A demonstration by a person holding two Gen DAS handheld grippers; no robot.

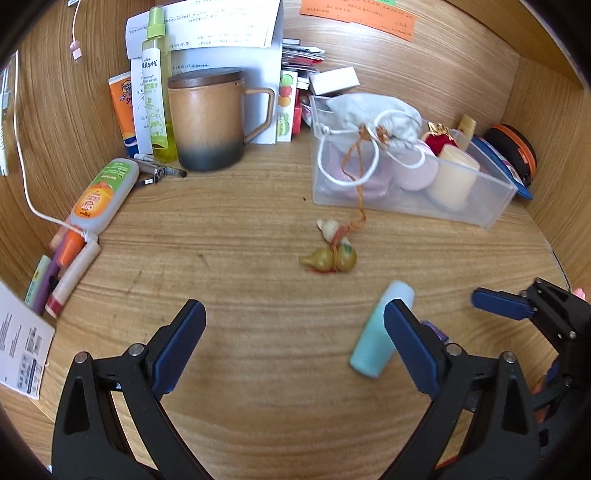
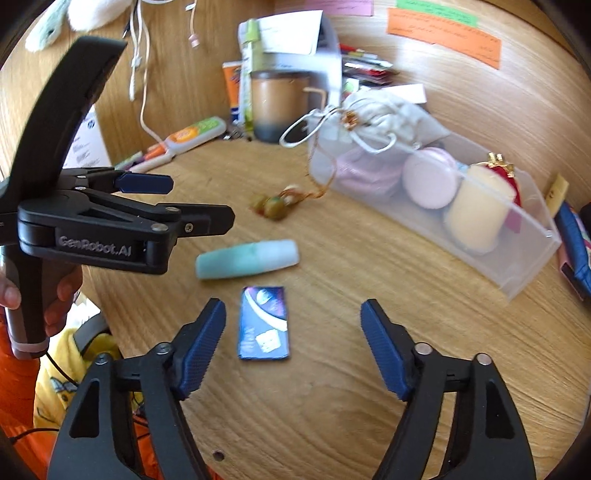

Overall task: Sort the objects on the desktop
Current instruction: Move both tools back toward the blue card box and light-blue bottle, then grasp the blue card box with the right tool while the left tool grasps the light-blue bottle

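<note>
- Wooden back wall [image 1: 461, 81] and side walls close in the desk top [image 1: 229, 229]
- An orange note [image 1: 356, 16] is stuck on the back wall; the right wrist view shows a green note [image 2: 436, 11] just above it
- White papers [image 1: 221, 29] lean in the back corner
- A brown lidded mug [image 1: 208, 118] stands upright in front of them, with a yellow-green spray bottle [image 1: 157, 92] just beside it and an orange tube [image 1: 123, 107] behind the bottle
- A white cable [image 1: 22, 166] hangs down the left wall
- A fuzzy white and pale green plush [image 2: 88, 14] shows at the top edge
- A printed sheet [image 1: 22, 354] lies at the desk's left edge

Black grippers [image 2: 293, 347], ribbed blue fingers [image 2: 203, 350], orange sleeve [image 2: 18, 387].
</note>
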